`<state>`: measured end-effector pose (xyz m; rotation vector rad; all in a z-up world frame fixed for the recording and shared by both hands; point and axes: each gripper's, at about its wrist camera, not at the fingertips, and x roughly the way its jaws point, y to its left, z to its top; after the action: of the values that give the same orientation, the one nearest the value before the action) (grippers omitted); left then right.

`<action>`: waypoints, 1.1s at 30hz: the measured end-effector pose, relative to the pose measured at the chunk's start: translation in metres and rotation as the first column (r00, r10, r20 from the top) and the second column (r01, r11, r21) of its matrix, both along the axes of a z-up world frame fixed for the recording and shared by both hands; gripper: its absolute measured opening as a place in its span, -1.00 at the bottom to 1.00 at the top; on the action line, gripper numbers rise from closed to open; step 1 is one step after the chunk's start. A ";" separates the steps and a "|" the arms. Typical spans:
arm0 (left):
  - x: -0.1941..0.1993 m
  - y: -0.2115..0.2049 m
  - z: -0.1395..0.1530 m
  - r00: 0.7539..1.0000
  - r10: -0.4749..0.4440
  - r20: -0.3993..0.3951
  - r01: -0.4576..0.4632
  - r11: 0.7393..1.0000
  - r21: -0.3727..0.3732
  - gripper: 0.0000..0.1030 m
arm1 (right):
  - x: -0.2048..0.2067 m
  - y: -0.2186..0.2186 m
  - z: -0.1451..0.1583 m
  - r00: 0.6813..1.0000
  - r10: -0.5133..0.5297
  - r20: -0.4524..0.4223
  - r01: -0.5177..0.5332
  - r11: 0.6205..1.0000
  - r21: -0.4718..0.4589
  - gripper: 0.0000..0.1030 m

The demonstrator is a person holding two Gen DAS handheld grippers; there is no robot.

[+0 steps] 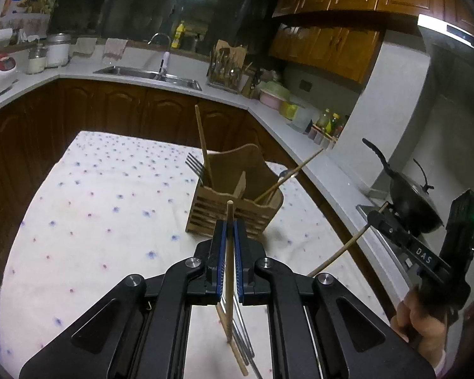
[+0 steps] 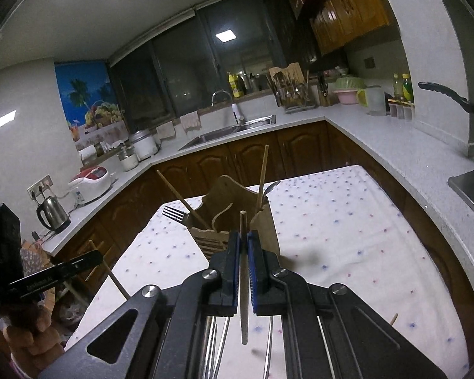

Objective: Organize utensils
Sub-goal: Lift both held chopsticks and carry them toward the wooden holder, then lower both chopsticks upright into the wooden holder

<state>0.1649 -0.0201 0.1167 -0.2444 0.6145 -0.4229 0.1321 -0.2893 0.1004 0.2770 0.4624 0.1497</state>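
A wooden utensil holder [image 1: 233, 199] stands on the flowered tablecloth, also in the right wrist view [image 2: 237, 221]. It holds a fork [image 1: 195, 164], an upright chopstick [image 1: 203, 148] and a leaning chopstick with a spoon [image 1: 287, 173]. My left gripper [image 1: 230, 224] is shut on a wooden chopstick [image 1: 229, 271] held upright in front of the holder. My right gripper [image 2: 244, 237] is shut on another chopstick [image 2: 244, 284]; it also shows at the right of the left wrist view [image 1: 376, 218]. Loose utensils [image 1: 240, 344] lie on the cloth below the left gripper, and others [image 2: 218, 341] below the right.
The table with the cloth [image 1: 94, 214] sits inside a U-shaped counter [image 1: 117, 77] with a sink [image 1: 148, 74]. A black wok [image 1: 410, 195] stands on the stove at the right. A kettle [image 2: 52, 214] and rice cooker [image 2: 90, 181] stand on the left counter.
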 end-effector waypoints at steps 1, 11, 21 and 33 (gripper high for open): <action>0.000 0.000 0.001 1.000 0.000 0.004 0.000 1.000 -0.002 -0.92 | 0.000 0.000 0.001 1.000 0.001 0.002 -0.001 1.000 0.001 -0.90; 0.004 0.001 0.016 0.999 0.011 0.046 -0.011 1.000 -0.010 -0.92 | 0.003 -0.002 0.009 1.000 -0.002 0.031 0.001 1.000 0.006 -0.90; 0.033 -0.002 0.064 0.986 0.045 0.161 -0.042 0.999 -0.027 -0.92 | 0.025 -0.007 0.036 0.994 -0.026 0.107 0.025 1.000 0.012 -0.90; 0.113 -0.018 0.096 0.942 0.171 0.287 -0.164 0.985 -0.051 -0.92 | 0.087 -0.003 0.074 0.974 -0.071 0.213 0.073 0.997 -0.004 -0.90</action>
<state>0.2783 -0.0381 0.2130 -0.2519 0.2959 -0.2949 0.2193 -0.2925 0.1745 0.2626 0.2397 0.1043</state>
